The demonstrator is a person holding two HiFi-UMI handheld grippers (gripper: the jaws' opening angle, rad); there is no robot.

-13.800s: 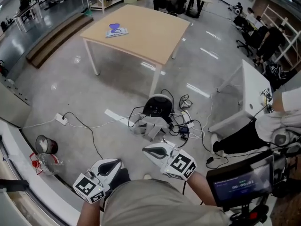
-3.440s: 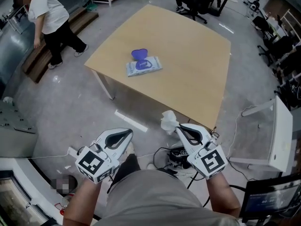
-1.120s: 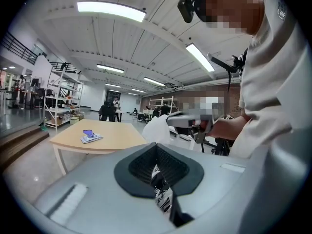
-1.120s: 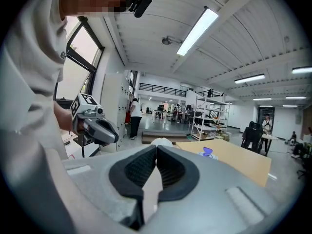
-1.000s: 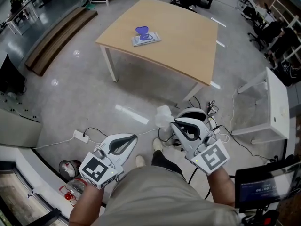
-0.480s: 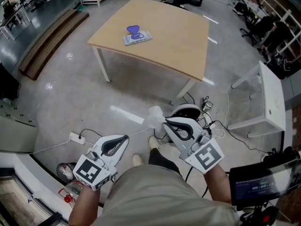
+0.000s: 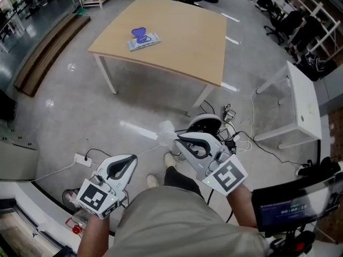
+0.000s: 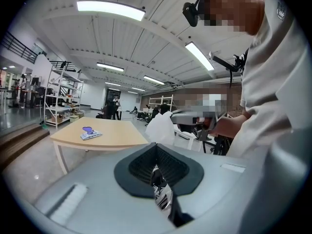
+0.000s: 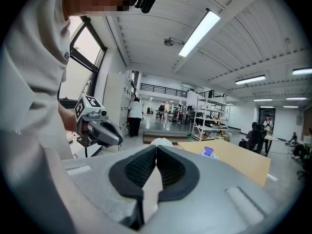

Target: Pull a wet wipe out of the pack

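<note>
The wet wipe pack [image 7: 143, 38], white with its purple lid flipped up, lies on the wooden table [image 7: 182, 42] far ahead of me, and shows small in the left gripper view [image 8: 90, 134] and the right gripper view [image 9: 208, 153]. My right gripper [image 7: 177, 140] is shut on a crumpled white wet wipe [image 7: 165, 132], which bulges past the closed tips [image 9: 161, 142]. My left gripper [image 7: 132, 160] is shut with nothing in it, its jaws pressed together [image 8: 156, 145]. Both are held at my waist over the floor, well short of the table.
A round black device with tangled cables [image 7: 204, 125] lies on the floor below the right gripper. A power strip [image 7: 83, 159] is at the left. A white side table [image 7: 298, 107] stands at the right, with a screen [image 7: 290, 204] at the lower right. A wooden platform [image 7: 45, 58] runs along the left.
The table and pack have drifted farther away and to the left in the head view. Both grippers keep their pose, and the wipe stays in the right one.
</note>
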